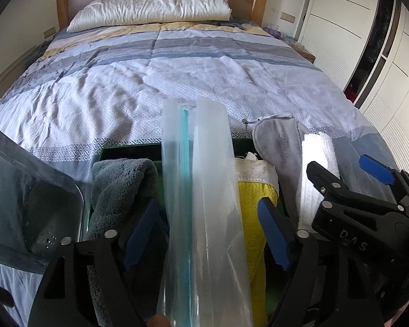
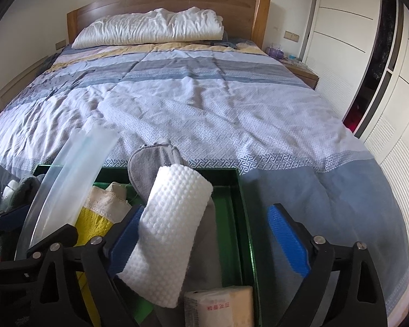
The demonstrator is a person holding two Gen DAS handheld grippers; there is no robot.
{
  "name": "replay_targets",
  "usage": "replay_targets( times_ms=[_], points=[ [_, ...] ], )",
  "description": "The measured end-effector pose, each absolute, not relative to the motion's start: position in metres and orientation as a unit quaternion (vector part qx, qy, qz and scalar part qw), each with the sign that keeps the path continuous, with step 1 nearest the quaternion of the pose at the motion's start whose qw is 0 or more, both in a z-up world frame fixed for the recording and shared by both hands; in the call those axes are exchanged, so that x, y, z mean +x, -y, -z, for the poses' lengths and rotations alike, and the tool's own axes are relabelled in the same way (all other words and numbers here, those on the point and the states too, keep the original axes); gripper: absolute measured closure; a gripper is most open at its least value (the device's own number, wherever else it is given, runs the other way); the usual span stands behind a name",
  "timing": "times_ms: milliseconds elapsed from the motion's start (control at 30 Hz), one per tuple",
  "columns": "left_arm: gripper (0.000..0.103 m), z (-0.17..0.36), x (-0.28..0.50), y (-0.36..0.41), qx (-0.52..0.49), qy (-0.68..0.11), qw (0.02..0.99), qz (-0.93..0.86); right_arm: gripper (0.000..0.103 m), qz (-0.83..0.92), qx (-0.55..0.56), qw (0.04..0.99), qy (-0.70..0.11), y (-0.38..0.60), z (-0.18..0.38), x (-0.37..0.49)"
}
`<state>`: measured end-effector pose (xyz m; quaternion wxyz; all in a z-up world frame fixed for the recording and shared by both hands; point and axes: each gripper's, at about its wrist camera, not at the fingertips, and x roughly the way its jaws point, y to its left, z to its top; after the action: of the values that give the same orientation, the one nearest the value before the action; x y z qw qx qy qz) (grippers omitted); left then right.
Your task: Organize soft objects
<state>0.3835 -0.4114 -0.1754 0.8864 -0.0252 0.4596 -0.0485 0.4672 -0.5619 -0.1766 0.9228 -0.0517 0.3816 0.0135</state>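
1. Nearest the right wrist camera, a wrapped tissue pack (image 2: pixel 223 306) is lying in the near corner of the green box (image 2: pixel 242 218).
2. The right gripper (image 2: pixel 207 234) is standing released: its left finger is touching the rolled white waffle cloth (image 2: pixel 171 226), its right finger is hanging outside the box wall, well apart.
3. The left gripper (image 1: pixel 204 234) is likewise spread, fingers just beside the clear plastic roll (image 1: pixel 204 190) without pressing it.
4. Around that roll, a dark grey towel (image 1: pixel 120 185), a yellow cloth (image 1: pixel 253 212) and a light grey cloth (image 1: pixel 278 147) are sitting packed in the box.
5. Beyond, the striped quilt on the bed (image 1: pixel 177 76) is stretching to a white pillow (image 1: pixel 152 6).
6. Judging by this, the placing step is finishing; the next move is probably calling for both grippers to be backing out without dragging the rolls.
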Motion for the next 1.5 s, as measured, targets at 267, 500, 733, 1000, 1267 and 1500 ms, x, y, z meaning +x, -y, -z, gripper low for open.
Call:
replay_targets(
  times_ms=[267, 500, 733, 1000, 1267, 1500],
  points=[
    [0.024, 0.169, 0.381, 0.413, -0.027, -0.454, 0.889, 0.050, 0.006, -0.011, -0.047, 0.923, -0.381, 0.566, 0.173, 0.466],
    [0.013, 0.163, 0.381, 0.412, -0.020, -0.442, 0.896, 0.047, 0.000, -0.004, -0.046, 0.926, -0.376, 0.568, 0.169, 0.464],
    [0.009, 0.161, 0.380, 0.410, -0.027, -0.442, 0.896, 0.047, 0.000, -0.006, -0.044, 0.926, -0.376, 0.569, 0.167, 0.462],
    [0.006, 0.161, 0.379, 0.410, -0.026, -0.440, 0.896, 0.048, 0.000, -0.008, -0.042, 0.926, -0.375, 0.568, 0.164, 0.460],
    [0.004, 0.158, 0.378, 0.411, -0.025, -0.438, 0.898, 0.048, 0.000, -0.007, -0.043, 0.926, -0.374, 0.567, 0.163, 0.459],
    [0.003, 0.157, 0.377, 0.410, -0.027, -0.437, 0.898, 0.047, 0.000, -0.007, -0.043, 0.927, -0.373, 0.566, 0.161, 0.458]
  ],
)
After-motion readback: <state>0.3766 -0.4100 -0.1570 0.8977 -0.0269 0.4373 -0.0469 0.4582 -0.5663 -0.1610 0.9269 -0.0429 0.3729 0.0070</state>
